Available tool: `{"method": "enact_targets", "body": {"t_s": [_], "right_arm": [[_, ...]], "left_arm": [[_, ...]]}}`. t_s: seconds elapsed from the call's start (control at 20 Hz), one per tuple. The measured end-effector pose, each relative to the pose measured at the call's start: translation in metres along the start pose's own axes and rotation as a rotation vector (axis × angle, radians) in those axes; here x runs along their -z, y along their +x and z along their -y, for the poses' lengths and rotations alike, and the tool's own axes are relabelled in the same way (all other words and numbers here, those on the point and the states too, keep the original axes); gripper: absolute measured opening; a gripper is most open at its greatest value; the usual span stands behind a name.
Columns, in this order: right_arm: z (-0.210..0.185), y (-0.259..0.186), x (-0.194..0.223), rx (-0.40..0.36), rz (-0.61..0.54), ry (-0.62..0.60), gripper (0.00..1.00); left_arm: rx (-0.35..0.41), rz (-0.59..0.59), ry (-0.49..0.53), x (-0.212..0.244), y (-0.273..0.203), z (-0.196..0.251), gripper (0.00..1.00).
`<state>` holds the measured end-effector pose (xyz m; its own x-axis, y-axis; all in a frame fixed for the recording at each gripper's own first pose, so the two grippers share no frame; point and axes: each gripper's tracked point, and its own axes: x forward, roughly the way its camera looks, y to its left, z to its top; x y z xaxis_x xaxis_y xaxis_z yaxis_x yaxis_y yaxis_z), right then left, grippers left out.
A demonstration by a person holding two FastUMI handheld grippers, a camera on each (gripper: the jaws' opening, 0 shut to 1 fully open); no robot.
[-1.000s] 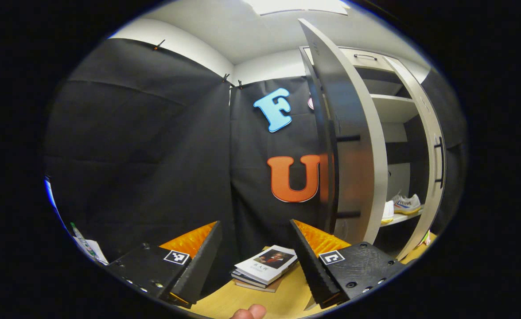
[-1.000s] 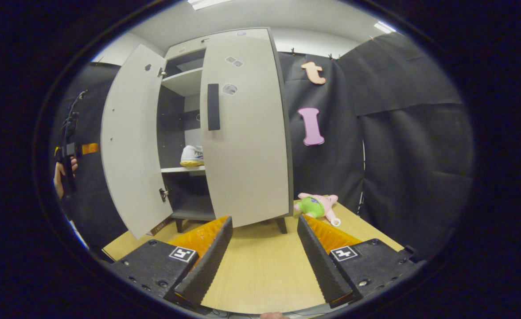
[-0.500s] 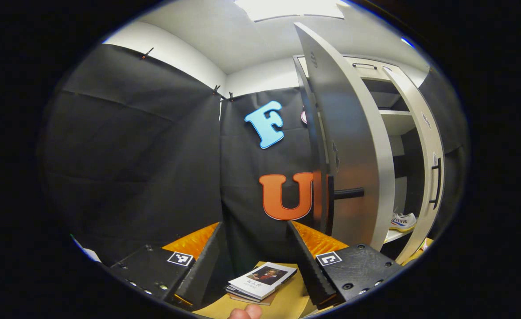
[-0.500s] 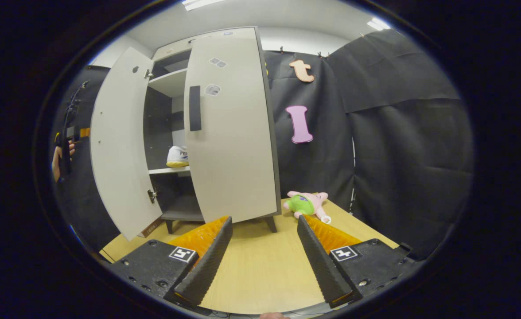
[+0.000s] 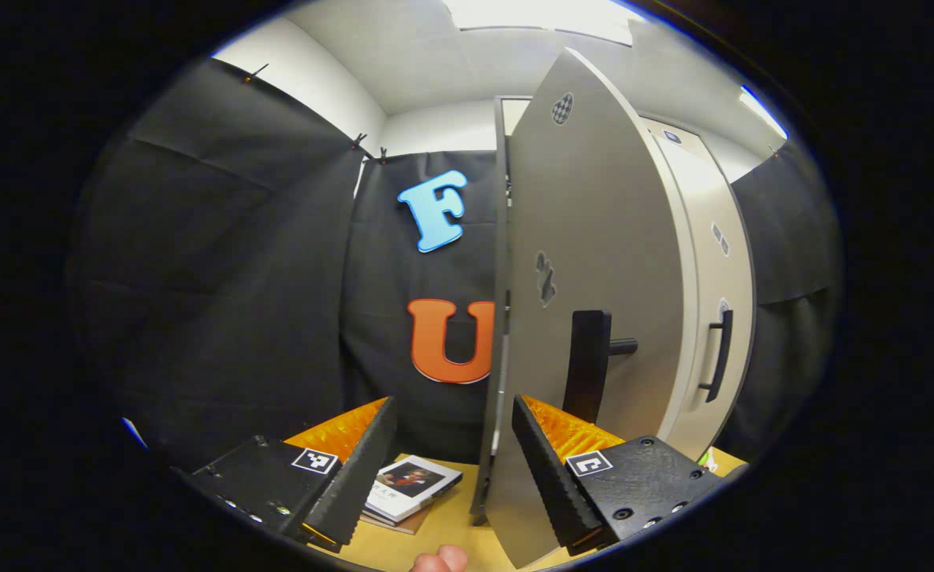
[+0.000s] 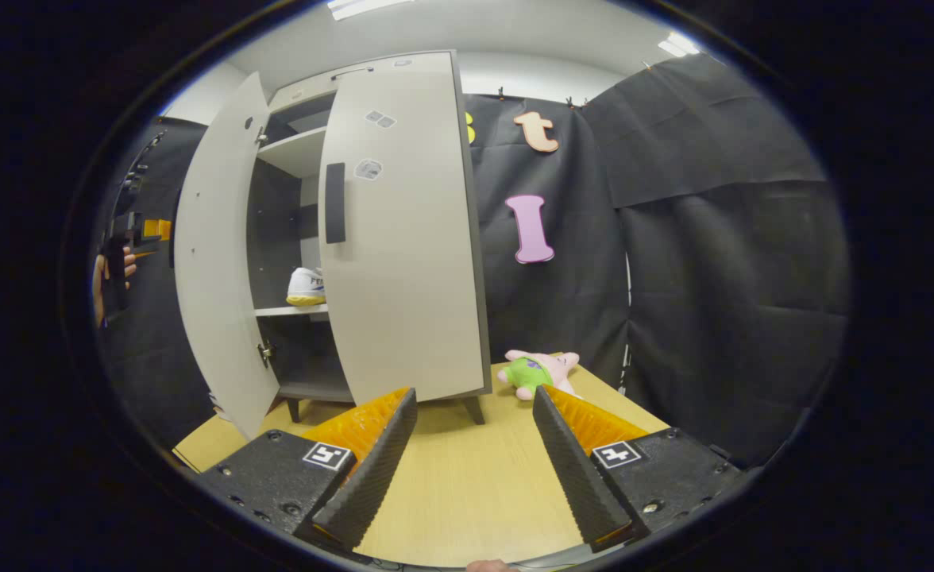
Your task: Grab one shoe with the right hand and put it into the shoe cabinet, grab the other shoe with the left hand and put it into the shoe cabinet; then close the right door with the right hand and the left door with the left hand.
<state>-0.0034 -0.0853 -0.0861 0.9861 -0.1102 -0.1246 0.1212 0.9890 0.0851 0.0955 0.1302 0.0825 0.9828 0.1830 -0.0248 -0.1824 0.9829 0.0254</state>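
In the left gripper view, the left gripper (image 5: pixel 451 461) is held with its fingers wide apart and nothing between them. The left door (image 5: pixel 594 262) of the shoe cabinet (image 6: pixel 308 155) stands close in front of it, its lower edge seen between the two fingers, and its dark handle (image 5: pixel 586 365) lies just above the right-hand finger; whether that finger touches the door cannot be told. Beyond it the right door (image 5: pixel 713 262) is seen, closed or nearly so. A stack of books (image 5: pixel 411 488) lies on the wooden table (image 5: pixel 451 524) below the gripper.

In the right gripper view, the right gripper (image 6: pixel 475 457) is held over the table (image 6: pixel 467 492), well apart from the cabinet, fingers wide and empty. The left door (image 6: pixel 217 254) is seen partly open, and the right door (image 6: pixel 399 230) is nearly shut. Through the gap a white shoe (image 6: pixel 306 286) is seen on the middle shelf (image 6: pixel 288 311); a second shoe cannot be made out. The left gripper (image 6: pixel 129 246) and the hand (image 6: pixel 102 274) holding it are seen just beyond the left door. A plush toy (image 6: pixel 538 372) lies on the table beside the cabinet.
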Motion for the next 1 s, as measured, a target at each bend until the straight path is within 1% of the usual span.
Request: {"method": "enact_targets", "body": {"t_s": [0.1, 0.15, 0.2, 0.3, 0.35, 0.45, 0.55, 0.6, 0.65, 0.7, 0.85, 1.0], "right_arm": [[0.010, -0.001, 0.002, 0.016, -0.003, 0.000, 0.96], [0.016, -0.001, 0.002, 0.026, -0.005, 0.003, 0.96], [0.022, -0.002, 0.003, 0.035, -0.006, 0.007, 0.96], [0.031, -0.009, 0.007, 0.058, -0.010, 0.012, 0.96], [0.037, -0.010, 0.007, 0.070, -0.011, 0.016, 0.96], [0.051, -0.012, 0.007, 0.097, -0.007, 0.028, 0.96], [0.062, -0.016, 0.010, 0.123, -0.007, 0.042, 0.96], [0.067, -0.018, 0.013, 0.133, -0.010, 0.050, 0.96], [0.071, -0.018, 0.015, 0.141, -0.011, 0.058, 0.96], [0.074, -0.017, 0.016, 0.145, -0.014, 0.066, 0.96], [0.072, -0.015, 0.018, 0.136, -0.017, 0.080, 0.96], [0.061, -0.014, 0.017, 0.106, -0.009, 0.068, 0.96]], "left_arm": [[0.049, 0.001, -0.014, 0.003, 0.007, 0.032, 0.89], [0.071, -0.002, -0.015, 0.005, 0.012, 0.048, 0.75], [0.096, -0.002, -0.011, 0.007, 0.018, 0.067, 0.89], [0.155, -0.007, -0.003, 0.011, 0.027, 0.099, 0.90], [0.150, -0.002, 0.012, 0.010, 0.029, 0.106, 0.90], [0.110, 0.048, 0.023, -0.003, 0.022, 0.107, 0.92], [0.106, 0.105, 0.036, -0.019, 0.008, 0.115, 0.92], [0.130, 0.118, 0.036, -0.021, 0.001, 0.123, 0.92], [0.160, 0.120, 0.030, -0.023, -0.010, 0.132, 0.83], [0.195, 0.112, 0.020, -0.023, -0.022, 0.141, 0.93], [0.281, 0.071, -0.004, -0.003, -0.055, 0.163, 0.93], [0.294, 0.044, 0.000, 0.028, -0.077, 0.163, 0.95]]}}
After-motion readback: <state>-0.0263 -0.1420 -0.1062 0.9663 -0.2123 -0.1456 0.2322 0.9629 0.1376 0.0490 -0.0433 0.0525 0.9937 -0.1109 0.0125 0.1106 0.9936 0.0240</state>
